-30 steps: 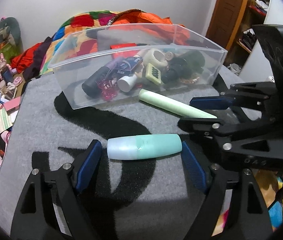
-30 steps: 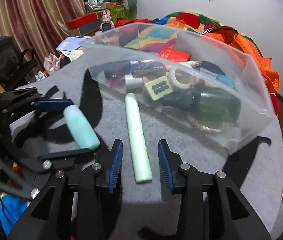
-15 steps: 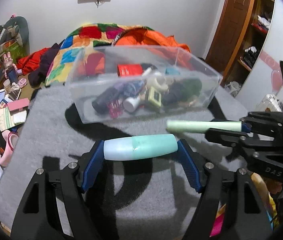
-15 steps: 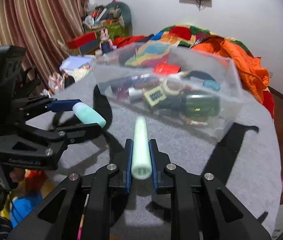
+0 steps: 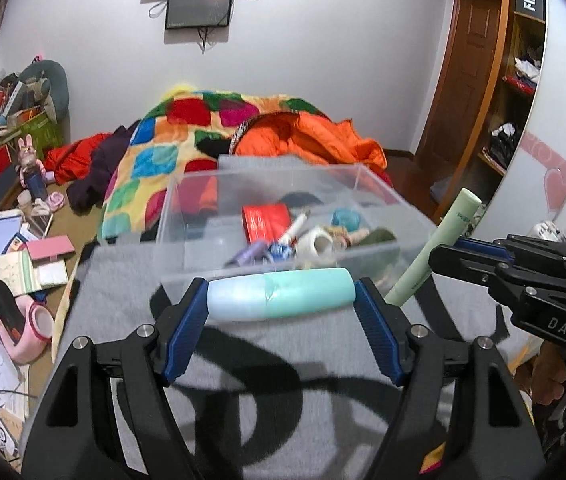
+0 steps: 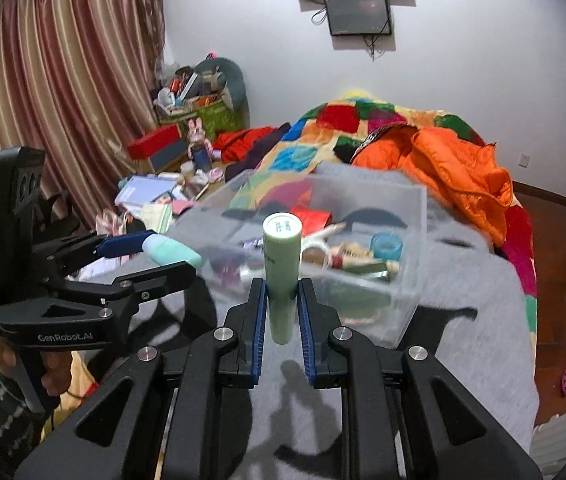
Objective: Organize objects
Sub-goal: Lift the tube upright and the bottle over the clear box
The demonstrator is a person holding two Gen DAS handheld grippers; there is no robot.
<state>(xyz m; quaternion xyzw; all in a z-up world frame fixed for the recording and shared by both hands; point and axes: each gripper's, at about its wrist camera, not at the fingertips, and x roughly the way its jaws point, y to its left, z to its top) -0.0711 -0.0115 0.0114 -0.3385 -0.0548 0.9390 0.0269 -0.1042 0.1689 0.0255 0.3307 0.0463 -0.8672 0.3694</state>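
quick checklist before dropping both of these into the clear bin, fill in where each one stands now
1. Left gripper clamped on the teal bottle, end to end between the pads: ok.
2. Right gripper shut on the pale green tube: ok.
3. Both items lifted off the grey cloth: ok.
4. Tube straight in the grip: not ok, it tilts upward with most of its length past the pads.
5. Clear bin open on top: ok.
6. Free space in the bin: cannot tell for certain; small items crowd the right side, the left end looks barer.
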